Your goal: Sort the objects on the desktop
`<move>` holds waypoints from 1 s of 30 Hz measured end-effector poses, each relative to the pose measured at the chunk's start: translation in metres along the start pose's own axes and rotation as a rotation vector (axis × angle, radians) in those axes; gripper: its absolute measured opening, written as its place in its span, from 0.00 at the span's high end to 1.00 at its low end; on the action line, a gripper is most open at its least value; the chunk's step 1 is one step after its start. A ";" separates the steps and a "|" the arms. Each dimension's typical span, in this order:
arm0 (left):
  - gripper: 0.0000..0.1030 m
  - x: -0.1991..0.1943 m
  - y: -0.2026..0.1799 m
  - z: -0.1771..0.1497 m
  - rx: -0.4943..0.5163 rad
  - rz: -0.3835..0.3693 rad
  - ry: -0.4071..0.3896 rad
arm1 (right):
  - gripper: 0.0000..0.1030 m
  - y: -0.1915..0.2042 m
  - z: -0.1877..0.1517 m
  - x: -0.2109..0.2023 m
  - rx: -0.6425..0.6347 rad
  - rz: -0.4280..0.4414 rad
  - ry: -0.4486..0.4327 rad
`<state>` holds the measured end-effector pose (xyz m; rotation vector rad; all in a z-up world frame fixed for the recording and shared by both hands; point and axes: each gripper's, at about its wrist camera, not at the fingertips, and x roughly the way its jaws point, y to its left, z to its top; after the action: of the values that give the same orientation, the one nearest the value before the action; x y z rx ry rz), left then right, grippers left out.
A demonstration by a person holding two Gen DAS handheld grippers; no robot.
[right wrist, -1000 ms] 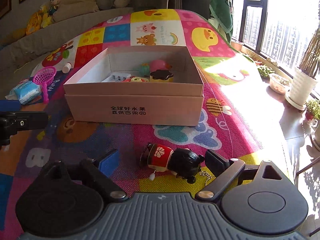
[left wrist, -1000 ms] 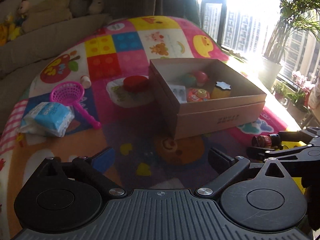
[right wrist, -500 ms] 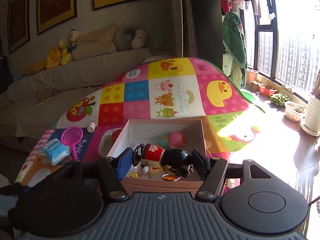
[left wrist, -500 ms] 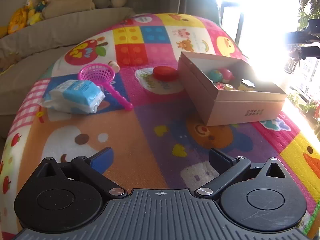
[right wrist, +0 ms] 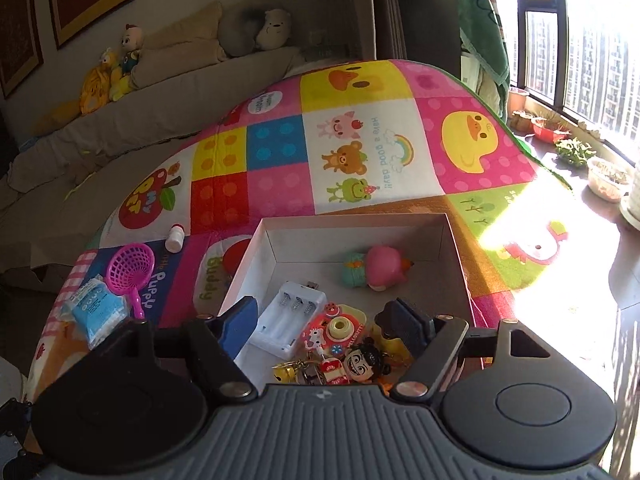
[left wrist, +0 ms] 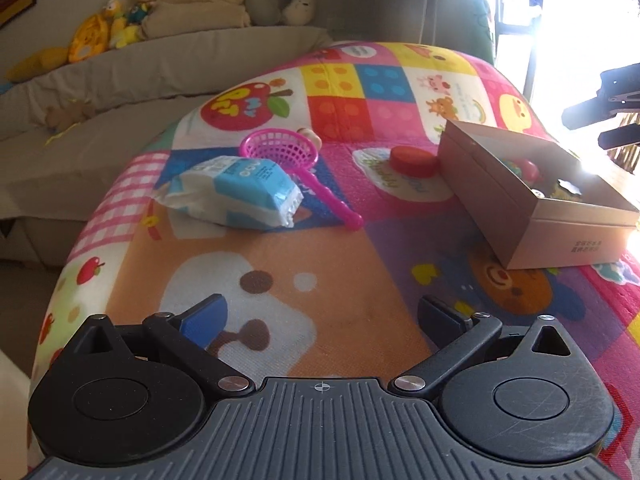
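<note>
My right gripper (right wrist: pixel 326 320) is open and empty above the near end of the cardboard box (right wrist: pixel 348 224). The black-haired doll (right wrist: pixel 360 362) lies in the box below it, beside a toy camera (right wrist: pixel 340 326), a white battery charger (right wrist: pixel 290 314) and a pink round toy (right wrist: pixel 378 268). My left gripper (left wrist: pixel 320 316) is open and empty above the play mat. Ahead of it lie a blue tissue pack (left wrist: pixel 236 190), a pink toy strainer (left wrist: pixel 286 152), a red lid (left wrist: pixel 414 160) and the box (left wrist: pixel 532 204).
A small white bottle (right wrist: pixel 175 238) lies on the mat (right wrist: pixel 360 148) beyond the strainer (right wrist: pixel 130 270). A grey sofa with plush toys (left wrist: pixel 120 24) runs along the back. Potted plants (right wrist: pixel 572 152) and a window are on the right.
My right gripper picked up the doll, carried it over the box and opened; the doll now lies in the box. My left gripper swung left toward the tissue pack and strainer.
</note>
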<state>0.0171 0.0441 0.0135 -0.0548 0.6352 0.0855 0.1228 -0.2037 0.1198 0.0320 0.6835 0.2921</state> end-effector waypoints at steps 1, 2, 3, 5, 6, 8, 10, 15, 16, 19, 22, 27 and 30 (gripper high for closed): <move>0.00 0.003 0.002 0.001 -0.011 0.018 -0.012 | 0.27 0.008 0.007 0.002 -0.023 0.019 0.001; 0.00 0.006 0.005 0.002 -0.030 0.024 -0.014 | 0.27 0.018 0.015 0.005 -0.043 0.038 0.008; 0.00 0.009 0.009 0.003 -0.053 0.011 -0.003 | 0.27 0.028 0.025 0.010 -0.061 0.057 0.020; 0.00 0.011 0.016 0.002 -0.089 -0.024 0.008 | 0.40 0.050 0.044 0.027 -0.099 0.090 0.047; 0.00 0.011 0.019 0.002 -0.106 -0.035 0.005 | 0.49 0.061 0.053 0.038 -0.119 0.106 0.066; 0.00 0.011 0.025 0.001 -0.141 -0.053 0.002 | 0.73 0.083 0.070 0.069 -0.139 0.122 0.126; 0.00 0.012 0.028 0.000 -0.164 -0.063 0.007 | 0.78 0.099 0.082 0.103 -0.140 0.116 0.185; 0.00 0.010 0.030 -0.001 -0.182 -0.084 -0.004 | 0.79 0.108 0.097 0.207 -0.130 -0.077 0.309; 0.00 0.010 0.031 -0.002 -0.189 -0.088 -0.005 | 0.82 0.105 0.098 0.222 -0.117 -0.107 0.335; 0.00 0.011 0.035 -0.002 -0.212 -0.103 -0.001 | 0.83 0.100 0.097 0.251 -0.104 -0.159 0.378; 0.00 0.011 0.038 -0.002 -0.224 -0.114 -0.002 | 0.83 0.103 0.092 0.260 -0.123 -0.158 0.398; 0.00 0.010 0.040 -0.002 -0.237 -0.124 -0.001 | 0.83 0.122 0.072 0.246 -0.206 -0.110 0.439; 0.00 0.011 0.040 -0.002 -0.240 -0.125 -0.001 | 0.83 0.135 0.055 0.223 -0.228 -0.044 0.508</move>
<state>0.0205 0.0848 0.0044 -0.3264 0.6162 0.0403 0.2873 -0.0094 0.0411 -0.2834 1.1485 0.3383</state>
